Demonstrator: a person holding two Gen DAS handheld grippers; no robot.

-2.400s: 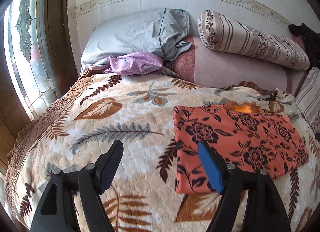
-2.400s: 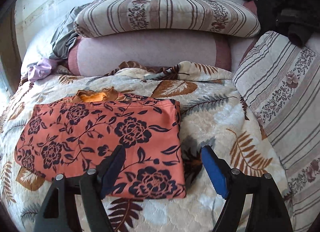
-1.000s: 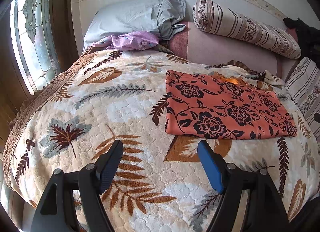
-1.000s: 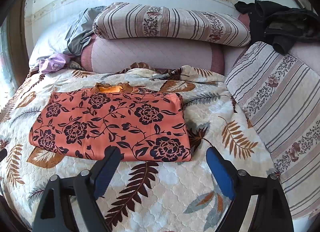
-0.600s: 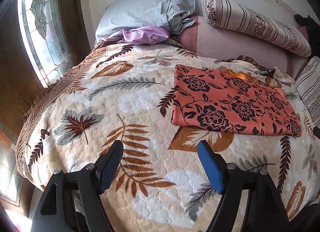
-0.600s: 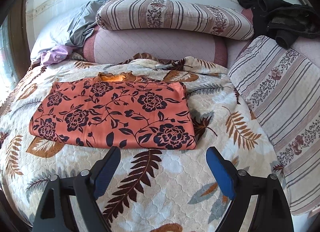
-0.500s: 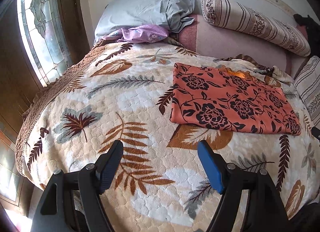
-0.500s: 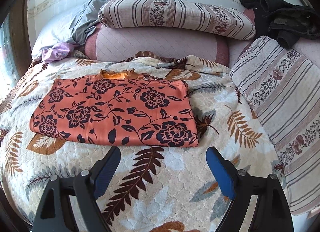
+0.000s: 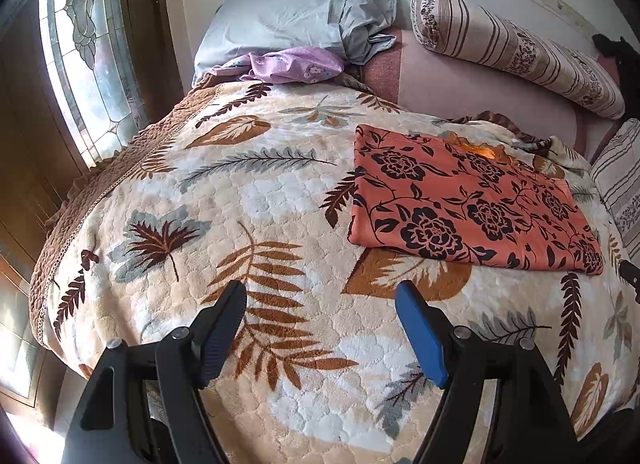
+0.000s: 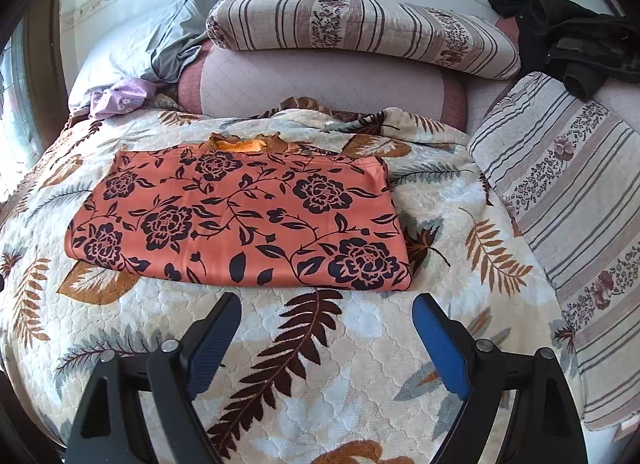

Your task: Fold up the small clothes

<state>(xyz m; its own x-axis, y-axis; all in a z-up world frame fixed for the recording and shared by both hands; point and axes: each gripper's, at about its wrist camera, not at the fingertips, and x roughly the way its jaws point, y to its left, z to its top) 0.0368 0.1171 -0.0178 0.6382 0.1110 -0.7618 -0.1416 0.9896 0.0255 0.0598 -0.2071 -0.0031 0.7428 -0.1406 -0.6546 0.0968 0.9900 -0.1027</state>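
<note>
Both claws [image 9: 320, 324] [image 10: 327, 328] wide, empty.

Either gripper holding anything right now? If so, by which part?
Nothing held. Left gripper and right gripper both have jaws open over the blanket; the folded orange floral garment lies untouched beyond them.

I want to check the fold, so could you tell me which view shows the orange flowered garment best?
The right wrist view: the orange flowered garment lies nearly centered, all edges visible. The left wrist view shows it off to the right, more slanted.
</note>
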